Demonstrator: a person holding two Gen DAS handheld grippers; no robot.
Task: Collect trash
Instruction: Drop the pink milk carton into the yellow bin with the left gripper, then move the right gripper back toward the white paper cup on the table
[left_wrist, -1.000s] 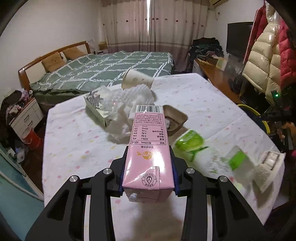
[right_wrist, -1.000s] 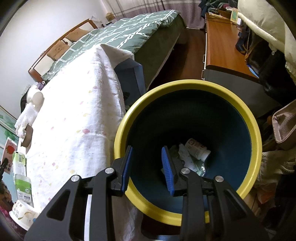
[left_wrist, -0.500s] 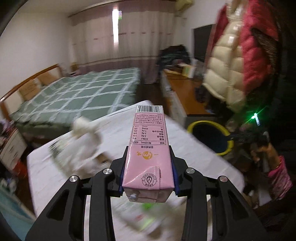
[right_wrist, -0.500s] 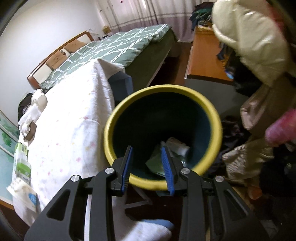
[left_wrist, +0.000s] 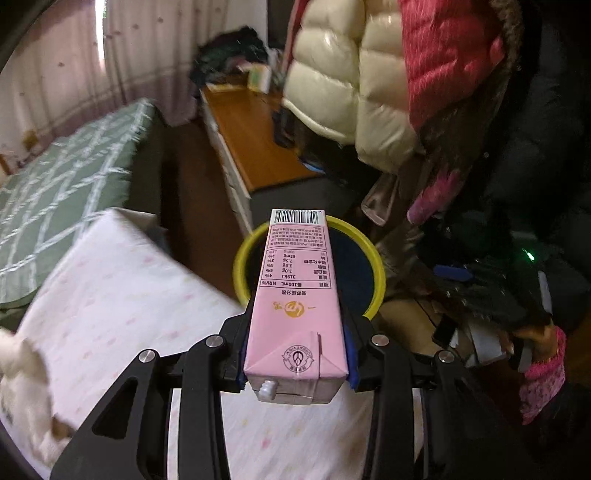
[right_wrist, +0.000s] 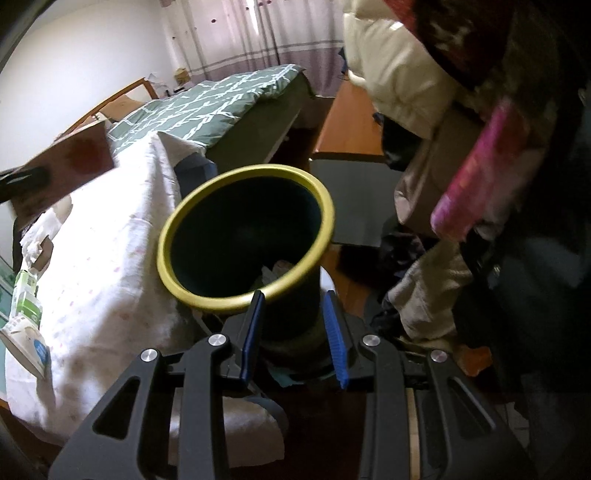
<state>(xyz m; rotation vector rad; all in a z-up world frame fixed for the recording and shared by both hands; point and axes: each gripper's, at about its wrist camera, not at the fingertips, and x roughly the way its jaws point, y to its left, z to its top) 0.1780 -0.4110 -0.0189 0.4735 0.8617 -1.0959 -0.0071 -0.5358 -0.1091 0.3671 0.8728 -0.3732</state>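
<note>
left fingers (left_wrist: 239, 354): clamping a pink carton (left_wrist: 295, 306), hanging over the worktop (left_wrist: 122, 295) edge before the yellow-rimmed bin (left_wrist: 242, 258). right fingers (right_wrist: 334, 328): standing apart, holding nothing, above the bin. green-quilted bed (right_wrist: 221, 99) lying beyond; coats (left_wrist: 332, 74) hanging right.
</note>
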